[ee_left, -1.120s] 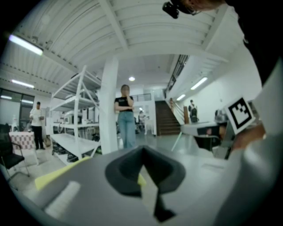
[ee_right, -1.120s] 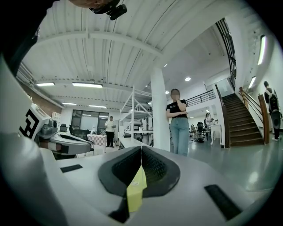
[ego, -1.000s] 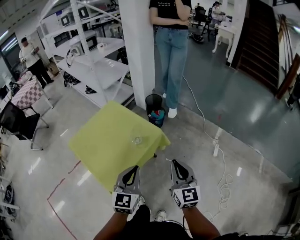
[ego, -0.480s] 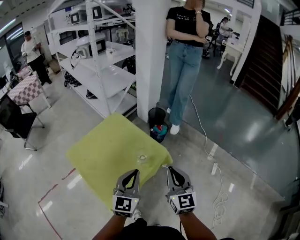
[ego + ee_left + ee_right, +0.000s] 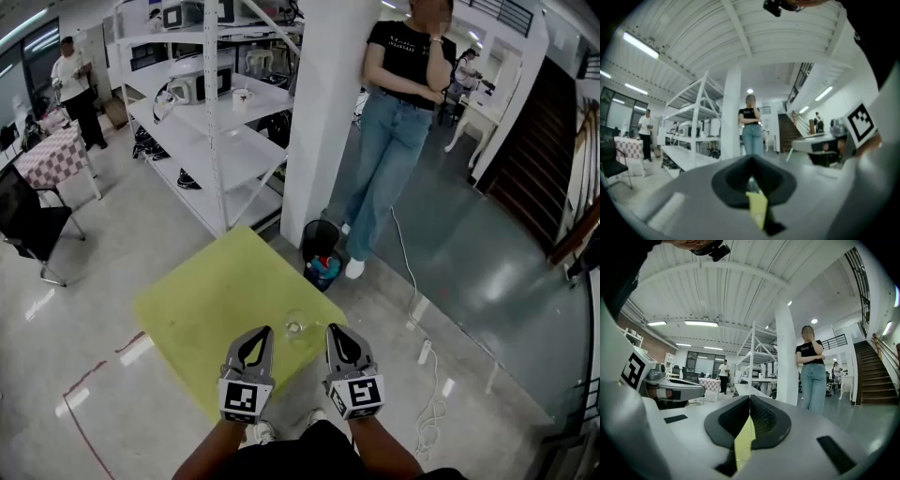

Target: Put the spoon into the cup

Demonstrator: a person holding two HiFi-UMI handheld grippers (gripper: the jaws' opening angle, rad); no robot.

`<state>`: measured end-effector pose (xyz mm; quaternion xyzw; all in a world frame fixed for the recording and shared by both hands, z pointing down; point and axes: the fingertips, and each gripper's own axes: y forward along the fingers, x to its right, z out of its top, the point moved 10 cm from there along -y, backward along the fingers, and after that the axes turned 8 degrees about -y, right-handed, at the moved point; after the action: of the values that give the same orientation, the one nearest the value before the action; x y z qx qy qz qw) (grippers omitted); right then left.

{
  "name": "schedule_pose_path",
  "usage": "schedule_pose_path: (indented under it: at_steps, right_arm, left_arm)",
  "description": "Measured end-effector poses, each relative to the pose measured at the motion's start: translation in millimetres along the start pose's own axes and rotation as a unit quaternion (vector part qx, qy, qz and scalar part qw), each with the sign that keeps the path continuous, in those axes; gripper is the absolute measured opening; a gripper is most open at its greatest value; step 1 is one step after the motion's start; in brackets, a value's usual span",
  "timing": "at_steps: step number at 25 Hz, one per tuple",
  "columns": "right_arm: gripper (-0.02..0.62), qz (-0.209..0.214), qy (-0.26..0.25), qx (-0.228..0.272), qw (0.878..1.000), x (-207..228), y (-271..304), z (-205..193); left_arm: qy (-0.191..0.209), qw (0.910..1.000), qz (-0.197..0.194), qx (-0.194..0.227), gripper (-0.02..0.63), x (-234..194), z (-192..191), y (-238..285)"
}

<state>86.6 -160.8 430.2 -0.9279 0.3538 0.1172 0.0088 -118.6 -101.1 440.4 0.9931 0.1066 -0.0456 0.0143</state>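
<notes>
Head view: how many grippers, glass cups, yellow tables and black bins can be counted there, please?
grippers: 2, the left gripper and the right gripper
glass cup: 1
yellow table: 1
black bin: 1
total: 5

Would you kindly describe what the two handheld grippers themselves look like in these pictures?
They match. The left gripper and right gripper have light grey, wedge-shaped shells tapering to a point, lined inside with black textured pads. Each carries a white cube at its rear, printed with black square markers. No cables show.
</notes>
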Motion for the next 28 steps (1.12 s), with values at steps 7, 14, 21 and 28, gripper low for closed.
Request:
schedule_pose_path:
  at_steps: [7, 14, 21, 28]
  right_arm:
    - [0.011, 0.041, -0.002, -0.008, 0.999, 15.8, 39.2, -16.1]
    - [0.011, 0.076, 0.004, -0.02, 0.997, 34.4, 79.0, -33.7]
    - [0.011, 0.104, 0.016, -0.039, 0.994, 34.8, 101.1, -60.9]
    - [0.011, 0.134, 0.026, -0.069, 0.988, 34.8, 111.5, -97.2]
  left_arm:
    - [-0.014, 0.9993, 0.033, -0.013, 0.006, -7.0, -13.8, 25.5]
    - [-0.026, 0.9974, 0.066, -0.016, 0.006, -20.0, -22.0, 58.0]
    - [-0.02, 0.9959, 0.079, -0.038, 0.006, -19.1, -39.2, 78.3]
    - [-0.028, 0.9928, 0.103, -0.055, 0.006, -20.8, -61.6, 89.6]
